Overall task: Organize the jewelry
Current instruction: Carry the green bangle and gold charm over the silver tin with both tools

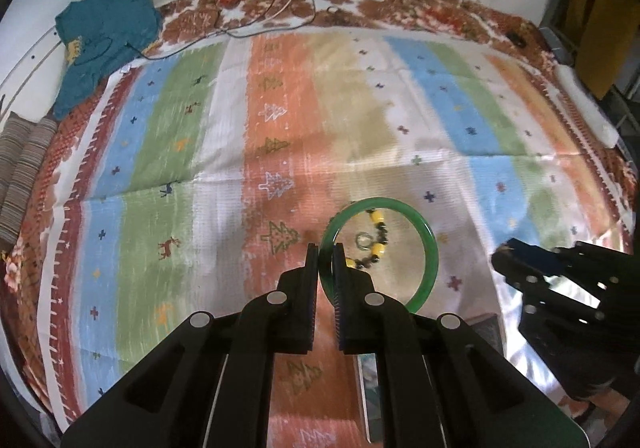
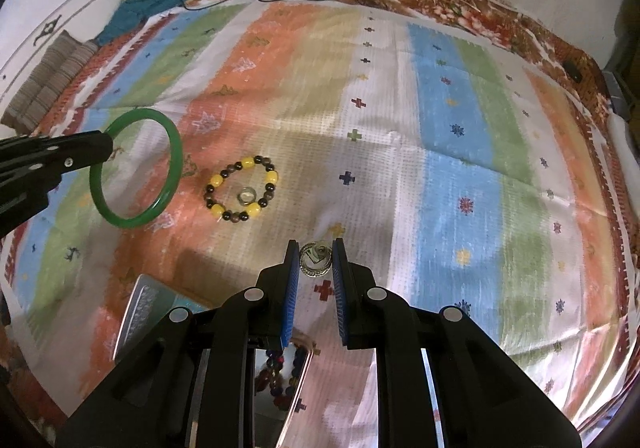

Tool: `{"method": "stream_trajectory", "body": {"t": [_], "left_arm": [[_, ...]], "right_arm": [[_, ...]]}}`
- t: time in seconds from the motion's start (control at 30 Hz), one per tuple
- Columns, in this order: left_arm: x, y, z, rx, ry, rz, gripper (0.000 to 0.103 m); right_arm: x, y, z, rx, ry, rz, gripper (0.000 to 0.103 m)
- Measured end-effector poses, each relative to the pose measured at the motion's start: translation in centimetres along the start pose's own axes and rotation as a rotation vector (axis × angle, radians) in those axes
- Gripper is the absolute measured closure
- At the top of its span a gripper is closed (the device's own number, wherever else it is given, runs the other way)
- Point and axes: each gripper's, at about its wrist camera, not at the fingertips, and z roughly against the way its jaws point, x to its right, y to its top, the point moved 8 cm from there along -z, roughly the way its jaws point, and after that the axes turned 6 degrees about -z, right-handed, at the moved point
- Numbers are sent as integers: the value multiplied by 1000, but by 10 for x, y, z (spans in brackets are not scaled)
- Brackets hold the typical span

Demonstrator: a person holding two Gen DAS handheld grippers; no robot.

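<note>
you're mid-pickup with both tools: your left gripper (image 1: 326,248) is pinched tight on the rim of the green bangle (image 2: 136,168), held clear of the striped cloth (image 2: 400,128), and your right gripper (image 2: 316,248) is clamped on a small silver ring (image 2: 316,258). the beaded bracelet (image 2: 242,188) lies on the cloth between them. next, you likely carry each piece to the open case (image 2: 144,312) just below, keeping both grips firm.

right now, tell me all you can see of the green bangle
The green bangle is a plain closed ring, smooth and glossy, like jade or glass, with no beads or clasp. The left tongs are shut on its rim at one spot and hold it lifted off the striped cloth, tilted. Nothing else touches it. The beaded bracelet lies on the cloth apart from it.
</note>
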Motion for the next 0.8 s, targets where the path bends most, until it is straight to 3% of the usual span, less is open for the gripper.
{"method": "stream_trajectory", "body": {"t": [0.3,0.8], "left_arm": [[15,-15,38,71,-8,-23,97],[26,-43,57,91,-11,-34,97]], "right_arm": [[-7,-12,22,40,2,19,86],[-17,-32,50,94,13,36,86]]}}
